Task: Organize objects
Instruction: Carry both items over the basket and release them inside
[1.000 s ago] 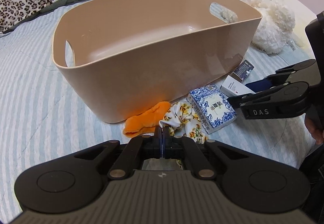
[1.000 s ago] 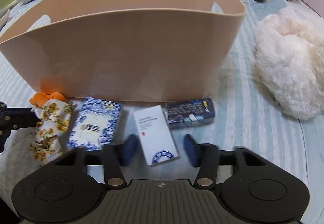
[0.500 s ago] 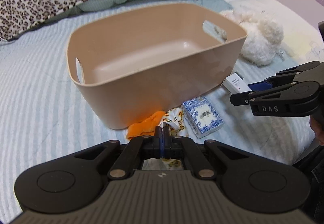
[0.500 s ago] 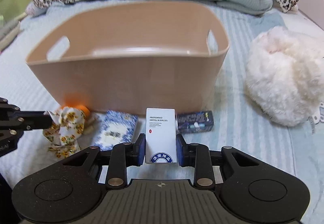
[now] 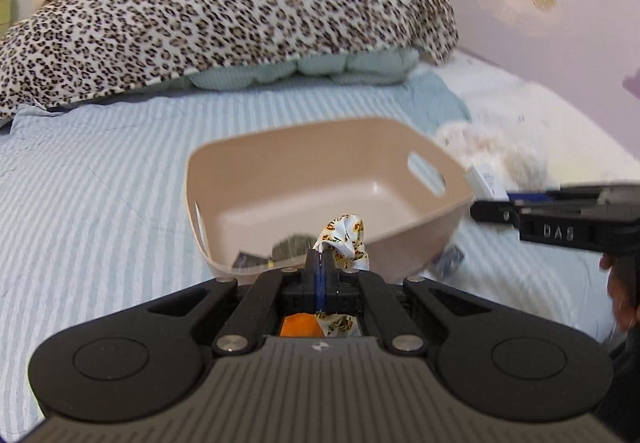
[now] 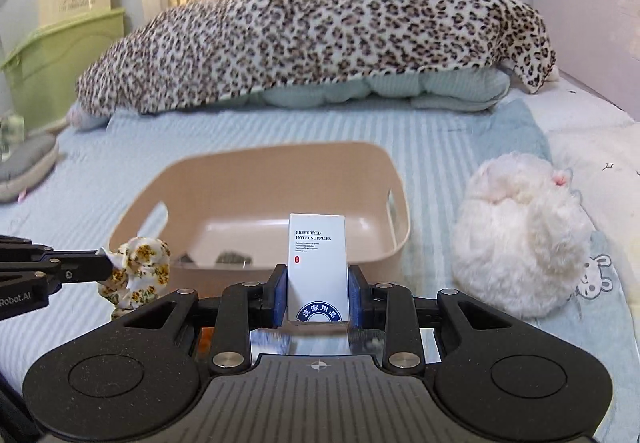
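A beige plastic bin (image 5: 320, 163) (image 6: 256, 183) stands on the striped bed. My left gripper (image 5: 319, 257) is shut on a floral scrunchie (image 5: 346, 237) and holds it up at the bin's near rim; the scrunchie also shows in the right wrist view (image 6: 136, 267). My right gripper (image 6: 318, 293) is shut on a white hotel supplies box (image 6: 317, 271), held upright above the bed before the bin; it shows in the left wrist view (image 5: 486, 181) by the bin's right end. An orange cloth (image 5: 298, 325) shows under my left gripper.
A white fluffy plush toy (image 6: 520, 239) lies right of the bin. A leopard-print blanket (image 6: 320, 39) covers pillows at the back. A dark box (image 5: 450, 259) lies beside the bin's right corner. Dark items (image 6: 234, 257) lie in the bin. Green storage boxes (image 6: 52, 55) stand left.
Both grippers have risen well above the bed. The left has lifted the scrunchie off the bed; the right closed on the white box and lifted it upright.
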